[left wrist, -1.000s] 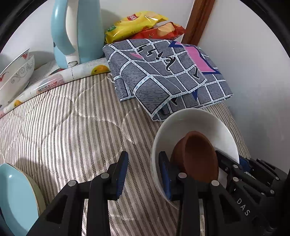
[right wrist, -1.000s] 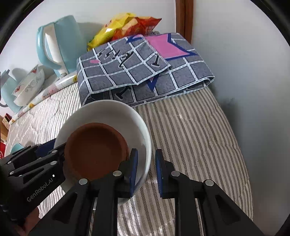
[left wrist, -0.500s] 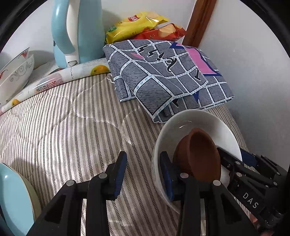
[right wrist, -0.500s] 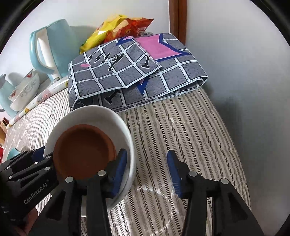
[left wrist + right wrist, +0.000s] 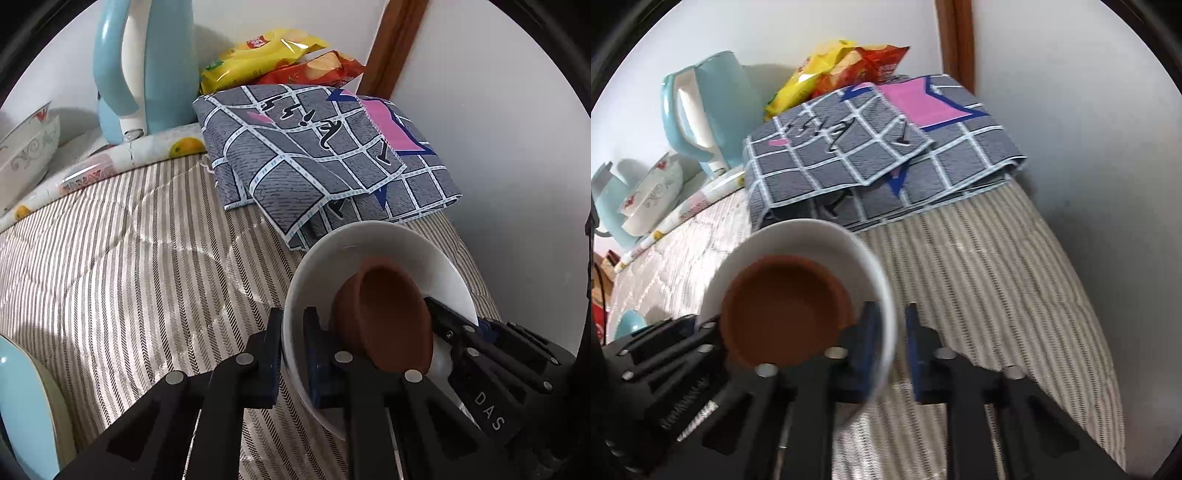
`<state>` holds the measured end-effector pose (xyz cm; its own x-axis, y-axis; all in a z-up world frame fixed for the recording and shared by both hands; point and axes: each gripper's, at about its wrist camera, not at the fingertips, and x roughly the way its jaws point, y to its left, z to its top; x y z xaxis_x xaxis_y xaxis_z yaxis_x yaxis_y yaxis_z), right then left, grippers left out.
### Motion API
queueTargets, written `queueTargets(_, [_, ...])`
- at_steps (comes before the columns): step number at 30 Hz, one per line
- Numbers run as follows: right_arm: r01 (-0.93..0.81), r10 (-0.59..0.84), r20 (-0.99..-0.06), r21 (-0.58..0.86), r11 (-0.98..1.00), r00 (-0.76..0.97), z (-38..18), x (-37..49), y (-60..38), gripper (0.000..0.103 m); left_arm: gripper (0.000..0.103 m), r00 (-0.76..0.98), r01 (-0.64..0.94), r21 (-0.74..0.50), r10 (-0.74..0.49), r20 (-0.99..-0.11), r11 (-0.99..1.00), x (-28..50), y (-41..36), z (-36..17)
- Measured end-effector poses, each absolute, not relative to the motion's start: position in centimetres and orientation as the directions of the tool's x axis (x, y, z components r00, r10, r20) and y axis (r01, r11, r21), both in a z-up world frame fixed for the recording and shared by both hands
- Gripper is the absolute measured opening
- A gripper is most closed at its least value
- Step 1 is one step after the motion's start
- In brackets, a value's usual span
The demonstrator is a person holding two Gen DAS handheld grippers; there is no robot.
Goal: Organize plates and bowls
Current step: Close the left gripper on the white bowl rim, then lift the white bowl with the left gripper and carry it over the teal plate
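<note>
Since half a second ago both pairs of fingers have narrowed onto the round white ceramic bowl [image 5: 373, 254], which before had only one finger of each gripper inside it. The left gripper [image 5: 293, 354] now pinches the bowl's left rim between its blue pads, and the right gripper [image 5: 888, 347] pinches the opposite rim, so the bowl is held over the striped quilted cover [image 5: 122, 266], just before the folded grey checked cloth [image 5: 314, 158]. Inside the white bowl lies a smaller brown clay bowl [image 5: 783, 317], tilted against the wall, and a pale blue plate [image 5: 22, 410] shows at the left edge.
</note>
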<state>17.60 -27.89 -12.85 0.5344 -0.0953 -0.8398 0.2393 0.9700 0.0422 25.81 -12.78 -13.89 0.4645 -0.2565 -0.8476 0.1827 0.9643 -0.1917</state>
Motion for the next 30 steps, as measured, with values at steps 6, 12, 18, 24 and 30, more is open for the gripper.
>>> queueTargets(6, [0.246, -0.124, -0.843, 0.010, 0.969, 0.524, -12.8, 17.2, -26.7, 0.009, 0.010, 0.463, 0.169, -0.196, -0.254, -0.849, 0.966, 25.2, -11.9, -13.5])
queueTargets(12, [0.261, -0.081, -0.842, 0.073, 0.963, 0.534, -12.7, 15.8, -26.4, 0.010, 0.010, 0.475, 0.166, -0.183, -0.241, -0.846, 0.969, 23.8, -11.1, -13.1])
queueTargets(18, [0.259, -0.086, -0.833, 0.071, 0.963, 0.547, -12.0, 14.7, -25.2, 0.009, 0.010, 0.481, 0.152, -0.193, -0.243, -0.843, 0.970, 22.3, -10.2, -12.8])
queueTargets(24, [0.248, -0.075, -0.831, 0.077, 0.966, 0.551, -11.6, 13.8, -24.4, 0.010, 0.010, 0.488, 0.141, -0.195, -0.239, -0.839, 0.971, 21.1, -9.4, -12.3])
queueTargets(30, [0.241, -0.068, -0.828, 0.082, 0.967, 0.556, -11.3, 13.1, -23.4, 0.010, 0.010, 0.493, 0.129, -0.198, -0.236, -0.838, 0.972, 20.2, -8.5, -11.9])
